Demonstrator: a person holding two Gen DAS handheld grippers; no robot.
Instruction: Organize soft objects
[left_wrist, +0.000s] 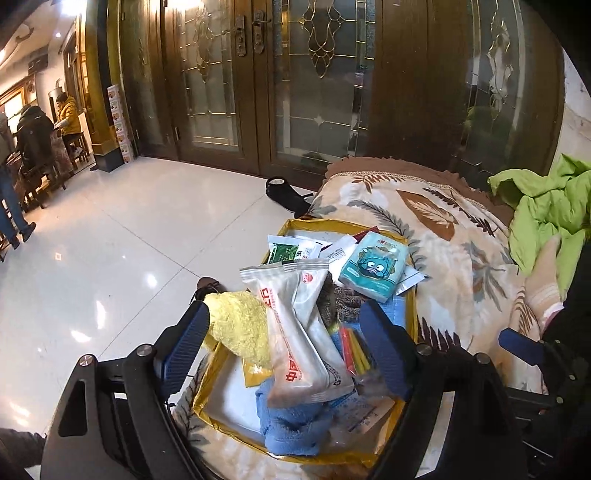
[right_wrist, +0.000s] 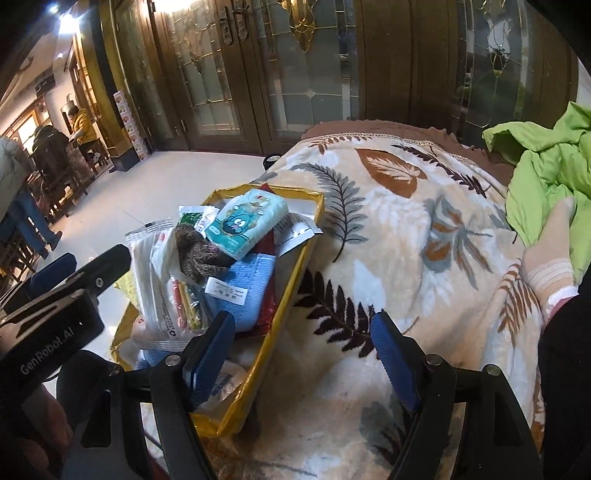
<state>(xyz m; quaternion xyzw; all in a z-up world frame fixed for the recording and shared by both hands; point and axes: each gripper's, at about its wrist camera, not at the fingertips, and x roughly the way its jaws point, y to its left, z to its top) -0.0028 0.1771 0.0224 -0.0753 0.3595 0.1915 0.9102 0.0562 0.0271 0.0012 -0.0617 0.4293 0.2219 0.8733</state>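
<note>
Nearest the left wrist camera, the left tool (left_wrist: 284, 328) hangs with its blue-padded jaws spread wide and grasping nothing, poised over a gold-rimmed tray (left_wrist: 207, 384) heaped with soft goods. Between the jaws lie a long white wrapped pack with red lettering (left_wrist: 295, 339) and a blue towel (left_wrist: 291, 424) at the tray's near end; a yellow fluffy cloth (left_wrist: 240, 328) sits just beside the left jaw, draped over the tray's left rim. A bundle of red and yellow sticks in clear wrap (left_wrist: 354, 350) lies close to the right jaw.

Further along the tray, a grey-brown knitted piece (right_wrist: 201, 251) rests among the packets, and a teal tissue pack with a cartoon face (left_wrist: 373, 266) lies on top at the far end, with a green sachet (left_wrist: 282, 253) to its left.

Off to the side, the right tool (right_wrist: 303, 343) is likewise released, jaws wide apart, over the leaf-patterned blanket (right_wrist: 388, 229) just right of the tray's rim, holding nothing. The tray sits on this blanket.

Farther right, a lime-green garment (right_wrist: 546, 177) lies crumpled at the blanket's edge. Beyond, a glossy white tiled floor (left_wrist: 129, 240) runs to brown doors with leaded glass (left_wrist: 295, 81), and people (left_wrist: 37, 136) sit at the far left.
</note>
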